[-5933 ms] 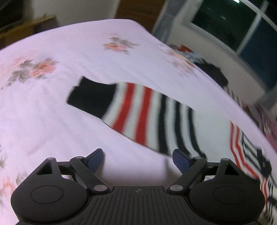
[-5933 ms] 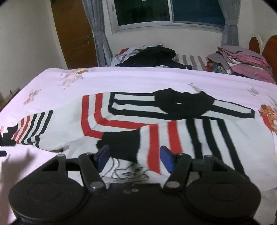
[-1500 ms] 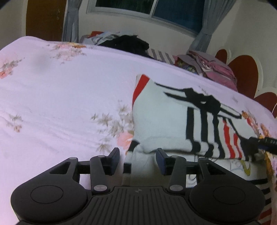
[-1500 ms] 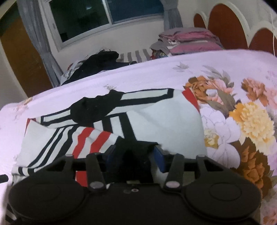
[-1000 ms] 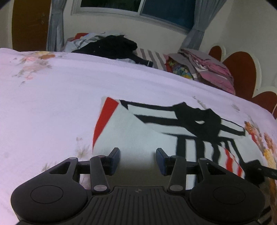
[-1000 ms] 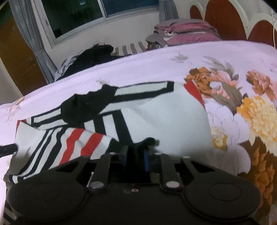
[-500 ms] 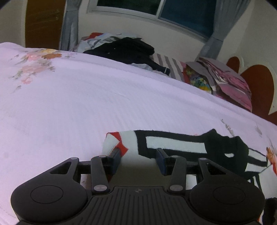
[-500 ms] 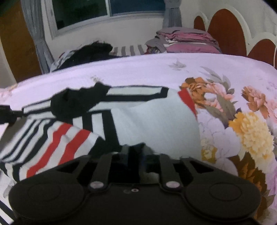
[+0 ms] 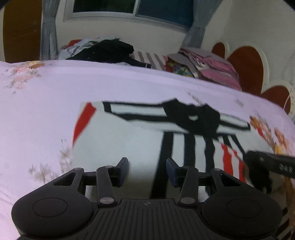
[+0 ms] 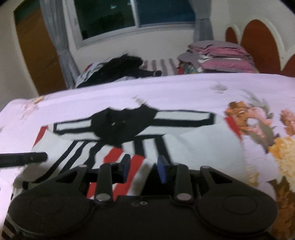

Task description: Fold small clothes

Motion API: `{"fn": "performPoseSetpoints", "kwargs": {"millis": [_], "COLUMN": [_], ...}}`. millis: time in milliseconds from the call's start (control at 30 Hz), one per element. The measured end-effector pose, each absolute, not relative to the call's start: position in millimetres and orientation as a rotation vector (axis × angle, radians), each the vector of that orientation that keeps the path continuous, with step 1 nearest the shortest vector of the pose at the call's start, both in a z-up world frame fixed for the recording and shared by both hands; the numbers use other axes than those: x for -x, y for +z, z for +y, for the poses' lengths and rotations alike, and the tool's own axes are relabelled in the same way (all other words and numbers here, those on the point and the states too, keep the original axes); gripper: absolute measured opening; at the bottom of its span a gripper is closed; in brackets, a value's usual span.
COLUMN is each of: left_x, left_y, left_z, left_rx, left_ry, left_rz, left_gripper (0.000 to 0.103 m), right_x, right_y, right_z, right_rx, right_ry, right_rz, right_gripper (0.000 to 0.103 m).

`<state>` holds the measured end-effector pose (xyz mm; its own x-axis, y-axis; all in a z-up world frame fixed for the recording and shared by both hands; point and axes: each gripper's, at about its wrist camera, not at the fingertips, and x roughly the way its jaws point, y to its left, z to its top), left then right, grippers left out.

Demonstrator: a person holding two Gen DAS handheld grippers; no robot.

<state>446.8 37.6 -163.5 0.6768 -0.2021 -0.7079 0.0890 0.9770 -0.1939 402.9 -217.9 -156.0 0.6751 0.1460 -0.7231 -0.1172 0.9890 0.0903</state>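
Observation:
A white sweater with black and red stripes [image 9: 129,136] lies on the lilac flowered bed sheet [image 9: 46,96], both sleeves folded in over its body and its black collar [image 9: 191,118] toward the far side. My left gripper [image 9: 147,167] is open and empty, over the sweater's white near-left part. My right gripper [image 10: 143,166] is open and empty over the striped folded sleeve [image 10: 118,158]. The sweater also fills the middle of the right wrist view [image 10: 202,145]. The right gripper's finger shows at the right edge of the left wrist view [image 9: 272,162].
A pile of dark clothes [image 9: 110,51] and a stack of folded pink and grey clothes [image 9: 206,64] lie along the far side of the bed. A red and white headboard [image 9: 245,68] stands at the right, a window [image 9: 132,9] behind.
My right gripper has opened and let go of the black sleeve cuff, which now lies on the sweater. My left gripper has pulled back and opened wider. The left fold lies flat.

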Motion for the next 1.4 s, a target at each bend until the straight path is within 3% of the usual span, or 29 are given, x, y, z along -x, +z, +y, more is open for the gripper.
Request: {"fn": "performPoseSetpoints", "kwargs": {"millis": [367,400,467,500,700,800,867,933,1100,1200,1400], "left_x": [-441.6,-441.4,-441.1,-440.8,-438.3,-437.8,-437.4,-435.4,-427.2,-421.8,-401.1], "left_y": [-174.4,-172.3,-170.7,-170.4,-172.9,-173.4,-173.2,-171.7,-171.6,-167.0,-160.7], "left_z": [35.6,34.4,32.5,31.6,31.6,30.9,29.6,29.7,26.0,26.6,12.2], "left_rx": [0.124,0.127,0.125,0.117,0.108,0.099,0.090,0.096,0.077,0.086,0.090], "left_ry": [-0.126,-0.123,-0.125,-0.122,-0.112,-0.110,-0.107,-0.106,-0.108,-0.109,-0.141], "left_rz": [0.835,0.838,0.840,0.841,0.837,0.834,0.832,0.831,0.822,0.819,0.811], "left_gripper": [0.046,0.046,0.046,0.047,0.047,0.047,0.048,0.048,0.048,0.049,0.049], "right_x": [-404.5,-404.8,-405.6,-405.4,-405.6,-402.7,-402.6,-402.2,-407.4,-400.9,-374.0], "right_y": [-173.5,-171.2,-169.1,-168.1,-175.5,-178.0,-177.1,-173.8,-179.4,-168.8,-153.2], "right_z": [-221.4,-221.2,-220.7,-222.2,-253.5,-257.2,-251.7,-248.3,-251.8,-255.9,-237.2], "right_rx": [0.043,0.033,0.052,0.075,0.076,0.032,0.040,0.063,0.102,0.044,0.017], "right_ry": [0.118,0.127,0.126,0.107,0.005,0.042,0.069,0.061,0.042,0.043,0.126], "right_rz": [0.862,0.861,0.854,0.847,0.889,0.905,0.908,0.889,0.882,0.850,0.833], "right_gripper": [0.035,0.037,0.064,0.066,0.060,0.036,0.012,0.005,0.005,0.019,0.022]}}
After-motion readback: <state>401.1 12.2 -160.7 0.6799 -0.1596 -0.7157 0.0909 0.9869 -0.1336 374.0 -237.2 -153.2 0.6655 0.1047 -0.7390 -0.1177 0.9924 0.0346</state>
